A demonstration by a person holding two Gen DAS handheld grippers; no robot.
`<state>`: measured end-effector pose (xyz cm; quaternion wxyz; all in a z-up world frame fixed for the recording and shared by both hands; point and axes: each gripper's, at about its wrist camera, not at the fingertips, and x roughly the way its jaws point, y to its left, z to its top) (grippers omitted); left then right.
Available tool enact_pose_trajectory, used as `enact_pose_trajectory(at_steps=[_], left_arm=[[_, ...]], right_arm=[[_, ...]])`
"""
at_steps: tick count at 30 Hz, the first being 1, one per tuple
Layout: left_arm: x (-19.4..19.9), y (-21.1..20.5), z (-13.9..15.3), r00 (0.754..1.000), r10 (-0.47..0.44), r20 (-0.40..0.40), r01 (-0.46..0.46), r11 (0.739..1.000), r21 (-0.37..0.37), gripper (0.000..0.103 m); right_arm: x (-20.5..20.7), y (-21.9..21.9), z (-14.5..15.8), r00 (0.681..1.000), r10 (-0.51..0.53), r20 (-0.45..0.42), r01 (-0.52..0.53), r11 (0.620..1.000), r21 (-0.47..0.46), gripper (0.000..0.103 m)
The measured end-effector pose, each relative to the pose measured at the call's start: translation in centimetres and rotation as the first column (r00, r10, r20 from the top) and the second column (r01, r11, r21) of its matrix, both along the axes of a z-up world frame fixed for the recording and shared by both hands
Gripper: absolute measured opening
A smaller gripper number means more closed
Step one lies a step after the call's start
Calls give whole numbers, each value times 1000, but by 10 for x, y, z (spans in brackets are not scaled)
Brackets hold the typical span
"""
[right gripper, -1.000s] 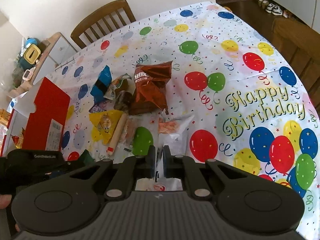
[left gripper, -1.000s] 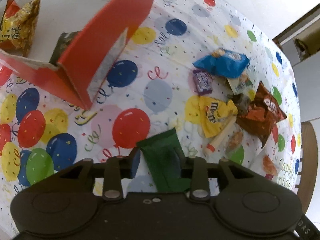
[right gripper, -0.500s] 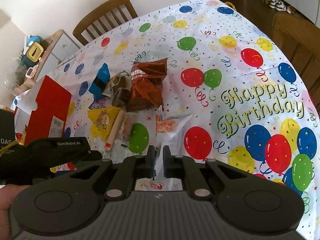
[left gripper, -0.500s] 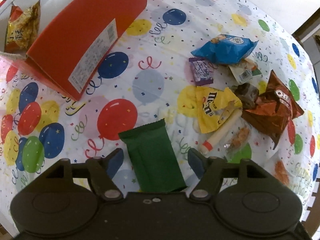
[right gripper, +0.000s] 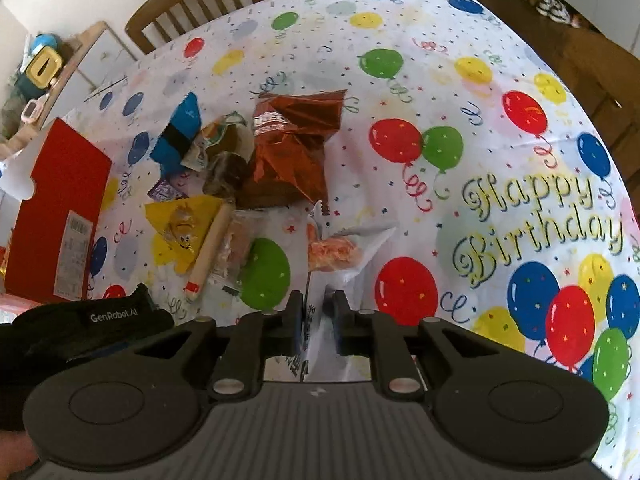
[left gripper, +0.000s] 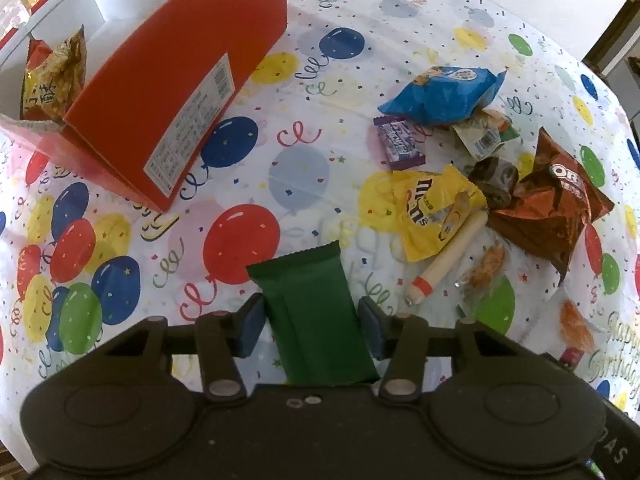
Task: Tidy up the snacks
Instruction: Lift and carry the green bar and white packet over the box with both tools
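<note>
While left claw point(left gripper: 311, 322) gapes around green packet point(left gripper: 310, 300), pads apart from it, right claw point(right gripper: 316, 320) pinches clear snack bag point(right gripper: 340, 248) above table point(right gripper: 500, 152).

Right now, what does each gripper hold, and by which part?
Right gripper: shut on the clear snack bag, at its near end. Left gripper: its fingers flank the green packet; whether they grip it cannot be told.
</note>
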<state>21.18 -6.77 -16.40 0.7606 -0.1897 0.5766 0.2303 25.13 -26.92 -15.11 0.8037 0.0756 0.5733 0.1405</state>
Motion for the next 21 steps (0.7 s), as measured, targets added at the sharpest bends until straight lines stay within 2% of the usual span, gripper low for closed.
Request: enact_pose_trajectory(at_steps=[5,13,21], left_arm=[[-6,10,1,999,0,34,2,998,-55,48],[-17,25,4,998,4,63,4,992,-124,48],[-28,32,32,987,-49,154,75,982,-174,48]], right_arm=[[-4,1,0,999,44,30,-44,999,2,12],[-12,-5,9,997,56,55,-57,998,21,10],[-24,-1,35,993,94,77,-99,994,56,10]])
